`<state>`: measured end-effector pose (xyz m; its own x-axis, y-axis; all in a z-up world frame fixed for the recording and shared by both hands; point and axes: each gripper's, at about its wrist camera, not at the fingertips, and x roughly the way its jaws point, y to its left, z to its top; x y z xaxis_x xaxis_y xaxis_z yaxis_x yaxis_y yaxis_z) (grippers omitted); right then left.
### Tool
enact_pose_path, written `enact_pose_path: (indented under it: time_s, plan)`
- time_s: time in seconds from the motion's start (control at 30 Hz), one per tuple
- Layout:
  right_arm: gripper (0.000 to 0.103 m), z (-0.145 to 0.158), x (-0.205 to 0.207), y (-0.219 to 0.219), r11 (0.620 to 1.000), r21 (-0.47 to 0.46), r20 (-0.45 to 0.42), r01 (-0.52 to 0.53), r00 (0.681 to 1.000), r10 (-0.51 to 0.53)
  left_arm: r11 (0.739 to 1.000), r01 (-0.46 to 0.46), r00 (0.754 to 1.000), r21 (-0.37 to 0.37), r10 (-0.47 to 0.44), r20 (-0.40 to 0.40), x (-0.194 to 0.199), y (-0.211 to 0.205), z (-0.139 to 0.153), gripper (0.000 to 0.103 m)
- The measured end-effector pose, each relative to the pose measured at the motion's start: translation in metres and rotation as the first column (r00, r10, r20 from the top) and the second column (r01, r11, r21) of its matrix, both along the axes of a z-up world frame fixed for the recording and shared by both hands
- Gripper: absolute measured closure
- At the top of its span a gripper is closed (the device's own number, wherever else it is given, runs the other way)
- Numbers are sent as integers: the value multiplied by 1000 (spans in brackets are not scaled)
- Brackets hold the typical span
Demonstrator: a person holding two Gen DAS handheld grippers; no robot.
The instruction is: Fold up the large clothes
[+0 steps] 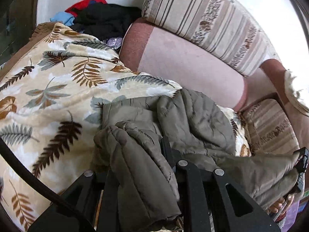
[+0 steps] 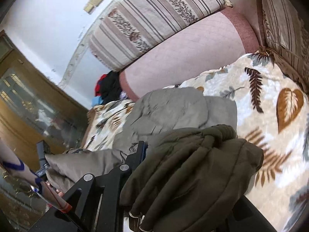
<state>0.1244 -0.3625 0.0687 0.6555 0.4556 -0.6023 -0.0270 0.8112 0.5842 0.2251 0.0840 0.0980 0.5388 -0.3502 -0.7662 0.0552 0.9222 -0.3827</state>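
An olive-grey quilted jacket (image 1: 193, 119) lies partly spread on a leaf-patterned blanket (image 1: 58, 77). My left gripper (image 1: 150, 145) is shut on a bunched fold of it; the cloth drapes over one finger and hides it. At the far right edge of the left wrist view, the right gripper (image 1: 302, 164) holds the other end, lifted off the blanket. In the right wrist view the jacket (image 2: 170, 106) stretches between both tools. A thick dark wad of it sits in my right gripper (image 2: 160, 147) and covers one finger. The left gripper (image 2: 41, 154) shows at the left edge.
The blanket (image 2: 270, 116) covers a sofa seat with a pink backrest (image 1: 183, 61) and striped cushions (image 1: 202, 19). A pile of black, red and blue clothes (image 1: 96, 17) sits at the sofa's far end. A wooden cabinet with glass (image 2: 23, 96) stands beyond.
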Motion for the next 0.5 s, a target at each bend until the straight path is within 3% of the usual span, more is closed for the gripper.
enact_pose_path:
  time_s: [0.2,0.5]
  plan:
    - [79,-29,74,-5,996,-57,-76,64,995,-68,997,-53,996,48,56,-63,64,-4,-33,86]
    - [78,-76,153,-16,985,-126,-170,120,975,-141,984,-122,981,127,139,-135,125,-10,-90,83]
